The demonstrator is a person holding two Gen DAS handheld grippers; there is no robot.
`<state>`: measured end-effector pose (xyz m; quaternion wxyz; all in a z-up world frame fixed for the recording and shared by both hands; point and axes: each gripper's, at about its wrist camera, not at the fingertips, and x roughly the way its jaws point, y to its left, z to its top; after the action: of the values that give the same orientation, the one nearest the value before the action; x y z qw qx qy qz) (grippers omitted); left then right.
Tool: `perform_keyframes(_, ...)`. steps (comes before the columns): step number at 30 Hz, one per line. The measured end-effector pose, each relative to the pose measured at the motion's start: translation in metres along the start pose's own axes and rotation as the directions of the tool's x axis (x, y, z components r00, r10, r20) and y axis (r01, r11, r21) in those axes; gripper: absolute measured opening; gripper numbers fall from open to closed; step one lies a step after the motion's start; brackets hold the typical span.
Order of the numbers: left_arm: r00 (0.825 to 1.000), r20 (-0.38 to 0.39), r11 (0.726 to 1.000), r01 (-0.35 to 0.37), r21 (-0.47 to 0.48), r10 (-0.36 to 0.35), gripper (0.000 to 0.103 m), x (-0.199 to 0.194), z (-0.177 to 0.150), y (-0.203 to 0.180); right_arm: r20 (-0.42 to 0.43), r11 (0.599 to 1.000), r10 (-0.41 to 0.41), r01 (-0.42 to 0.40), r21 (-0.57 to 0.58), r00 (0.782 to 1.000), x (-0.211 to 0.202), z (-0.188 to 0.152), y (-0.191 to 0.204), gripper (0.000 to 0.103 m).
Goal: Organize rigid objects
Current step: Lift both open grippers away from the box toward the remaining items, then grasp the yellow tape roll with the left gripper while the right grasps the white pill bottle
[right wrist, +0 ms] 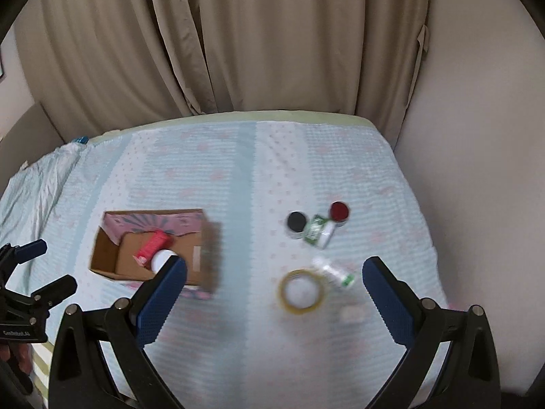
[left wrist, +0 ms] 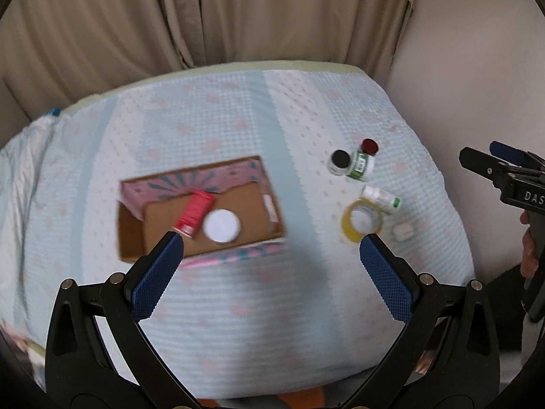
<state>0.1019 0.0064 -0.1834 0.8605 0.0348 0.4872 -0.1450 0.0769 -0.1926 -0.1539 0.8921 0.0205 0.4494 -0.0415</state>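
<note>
An open cardboard box (left wrist: 133, 238) (right wrist: 105, 255) sits on the bed and holds a red container (left wrist: 192, 213) (right wrist: 153, 247) and a white round lid (left wrist: 221, 225) (right wrist: 161, 259). To its right lie a yellow tape roll (left wrist: 361, 220) (right wrist: 301, 289), a white bottle (left wrist: 381, 197) (right wrist: 335, 271), a green-labelled bottle (left wrist: 361, 163) (right wrist: 318, 230), a black-capped jar (left wrist: 340, 161) (right wrist: 295, 223), a red-capped jar (left wrist: 370, 146) (right wrist: 339, 212) and a small white case (left wrist: 402, 231) (right wrist: 352, 313). My left gripper (left wrist: 270, 248) is open and empty above the bed. My right gripper (right wrist: 274, 269) is open and empty above the tape roll.
The bed has a light blue patterned cover (left wrist: 238, 306) (right wrist: 238, 177). Beige curtains (left wrist: 204, 17) (right wrist: 272, 34) hang behind it and a pale wall (right wrist: 477, 136) stands to the right. The right gripper shows at the right edge of the left wrist view (left wrist: 504, 173).
</note>
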Motion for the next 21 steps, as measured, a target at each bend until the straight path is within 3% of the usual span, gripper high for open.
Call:
perform_keyframes(8,0.999,-0.032,0.998,0.001,-0.068,-0.003,0.103,0.068,-0.01,-0.097,-0.03,0.99,0.077,-0.08,-0.118,0.997,0.061,0.007,-0.104,0.103)
perform_keyframes(14,0.995,-0.097,1.0,0.015,-0.027,-0.018,0.103,0.143,-0.033,-0.141,-0.068,0.963,0.136,-0.148,-0.225,0.988,0.12,0.006,-0.136,0.103)
perform_keyframes(21,0.986,-0.157,0.995,0.067,0.075,-0.054,0.103,0.254,-0.077,-0.181,-0.136,0.908,0.161,-0.201,-0.368,0.978,0.203,-0.036,-0.152,0.103)
